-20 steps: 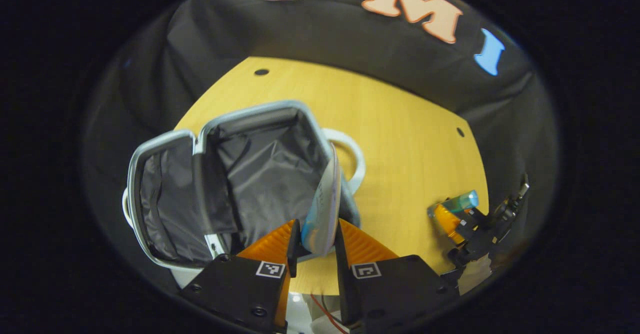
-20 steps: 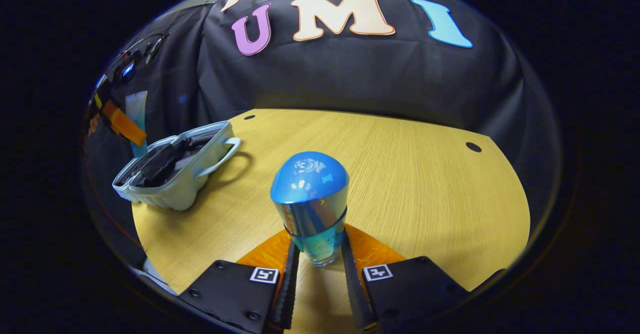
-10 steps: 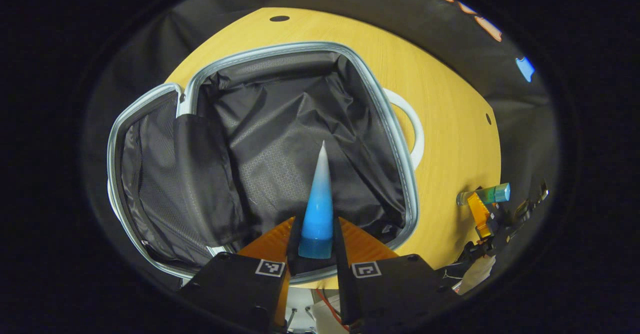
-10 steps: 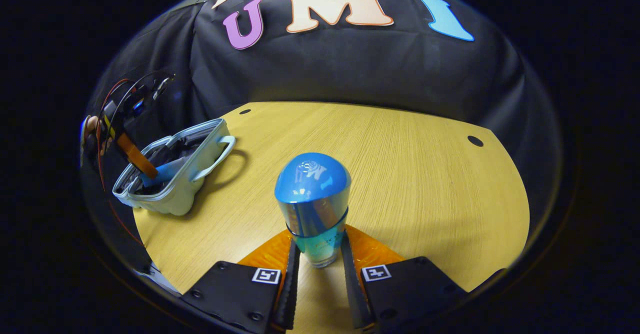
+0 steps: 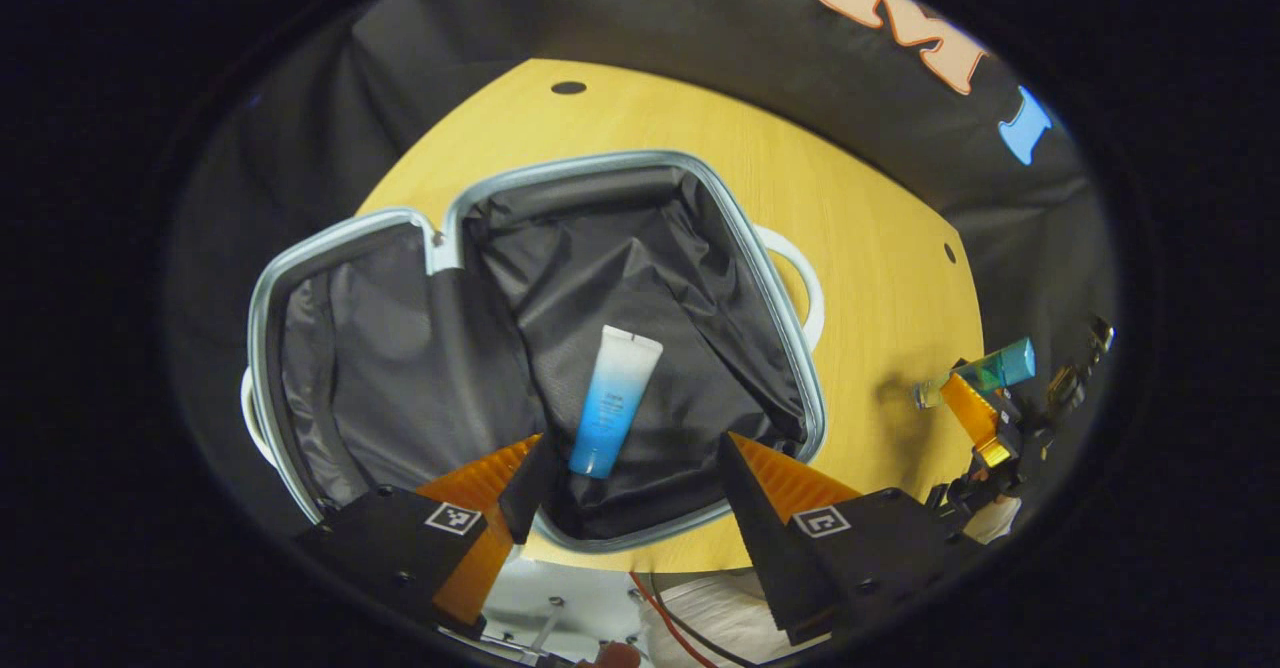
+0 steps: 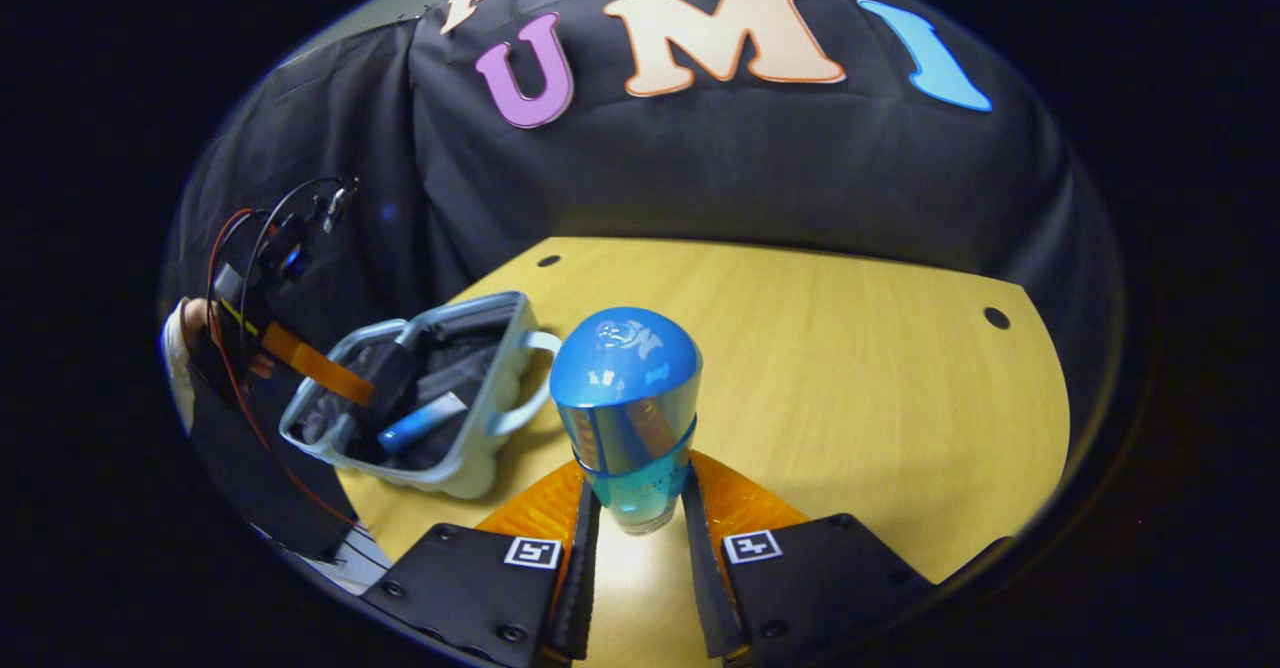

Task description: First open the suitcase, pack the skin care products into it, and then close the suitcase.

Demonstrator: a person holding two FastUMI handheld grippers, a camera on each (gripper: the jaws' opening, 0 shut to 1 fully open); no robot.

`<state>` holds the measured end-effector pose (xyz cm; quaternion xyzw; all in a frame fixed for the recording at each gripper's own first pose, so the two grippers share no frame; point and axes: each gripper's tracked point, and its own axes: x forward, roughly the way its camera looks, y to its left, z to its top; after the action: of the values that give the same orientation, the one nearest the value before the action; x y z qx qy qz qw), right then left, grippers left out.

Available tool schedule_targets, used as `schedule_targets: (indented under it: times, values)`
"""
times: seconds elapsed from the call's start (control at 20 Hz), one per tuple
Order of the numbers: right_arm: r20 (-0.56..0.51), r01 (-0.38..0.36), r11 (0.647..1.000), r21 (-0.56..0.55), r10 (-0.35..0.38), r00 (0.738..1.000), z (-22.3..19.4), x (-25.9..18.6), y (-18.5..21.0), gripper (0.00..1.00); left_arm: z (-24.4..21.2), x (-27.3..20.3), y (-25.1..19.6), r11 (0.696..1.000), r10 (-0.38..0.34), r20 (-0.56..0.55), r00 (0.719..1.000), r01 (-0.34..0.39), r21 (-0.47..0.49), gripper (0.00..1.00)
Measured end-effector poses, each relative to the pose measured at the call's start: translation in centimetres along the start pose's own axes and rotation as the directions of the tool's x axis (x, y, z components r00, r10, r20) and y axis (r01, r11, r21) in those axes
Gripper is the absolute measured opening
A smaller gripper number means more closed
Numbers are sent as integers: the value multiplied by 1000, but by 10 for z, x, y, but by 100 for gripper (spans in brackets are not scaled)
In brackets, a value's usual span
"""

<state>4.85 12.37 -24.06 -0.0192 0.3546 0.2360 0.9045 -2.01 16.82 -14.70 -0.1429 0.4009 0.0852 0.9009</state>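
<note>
The small pale-blue suitcase (image 5: 770, 298) lies wide open on the table, its dark lining showing. A white-and-blue tube (image 5: 612, 403) lies loose on the lining of the nearer half. My left gripper (image 5: 628, 483) hovers open just above the suitcase's near edge, fingers spread on either side of the tube's lower end. In the right gripper view the same suitcase (image 6: 470, 458) sits at the left with the tube (image 6: 420, 422) inside. My right gripper (image 6: 636, 538) is shut on a blue bottle with a rounded cap (image 6: 625, 403), held over the table; this bottle (image 5: 985, 370) also appears at the right.
The round wooden table (image 6: 850, 378) has open surface to the right of the suitcase. The suitcase's white handle (image 5: 800, 278) sticks out toward the table's middle. A hand (image 6: 190, 338) holds the left gripper at the far left.
My left gripper opened and let go of the tube, which now lies flat in the suitcase. My right gripper, still holding the bottle, has come closer to the suitcase.
</note>
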Motion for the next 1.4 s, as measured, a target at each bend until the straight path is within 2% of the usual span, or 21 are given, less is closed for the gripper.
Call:
schedule_targets:
  times: [0.15, 0.25, 0.35, 0.4, 0.55, 0.65, 0.7, 0.8, 0.85, 1.0, 1.05, 1.25, 1.4]
  values:
    - [-42, -132, 991, -6, 131, 990, 20, 15, 64, 44, 1, -25, 18, 999, 0, 70, 998, 2, -34, 97]
    - [-91, -237, 972, 4, 236, 968, 21, 32, 113, 44, -1, -42, 35, 997, 19, 111, 994, -11, -74, 96]
    - [-169, -293, 956, 2, 289, 942, 8, 50, 146, 44, -2, -55, 50, 992, 33, 152, 988, -15, -123, 96]
    - [-216, -312, 950, -1, 304, 928, -3, 62, 159, 42, -2, -62, 59, 988, 39, 172, 984, -12, -152, 96]
    - [-331, -342, 940, -19, 317, 889, -36, 102, 188, 45, -15, -73, 86, 973, 61, 205, 977, -13, -229, 96]
    - [-416, -339, 941, -15, 303, 858, -61, 113, 197, 41, -22, -78, 100, 962, 81, 218, 973, -19, -274, 96]
    - [-452, -337, 941, -11, 296, 841, -69, 116, 199, 45, -26, -80, 108, 955, 88, 225, 970, -19, -295, 97]
    - [-496, -325, 946, 1, 282, 821, -80, 121, 202, 42, -32, -85, 126, 944, 106, 245, 964, -20, -328, 97]
    - [-514, -315, 949, 1, 271, 814, -84, 124, 201, 44, -37, -89, 135, 939, 115, 250, 961, -23, -344, 97]
    - [-553, -275, 961, -28, 215, 805, -94, 126, 197, 41, -50, -93, 164, 910, 150, 257, 955, -31, -413, 96]
    - [-554, -262, 965, -30, 202, 808, -95, 129, 197, 42, -56, -95, 175, 897, 162, 255, 953, -35, -440, 94]
    - [-547, -213, 975, -56, 149, 823, -92, 133, 195, 43, -76, -92, 218, 852, 209, 238, 948, -57, -521, 100]
    - [-504, -220, 975, -16, 182, 844, -78, 130, 207, 47, -84, -92, 254, 820, 244, 231, 942, -74, -567, 97]
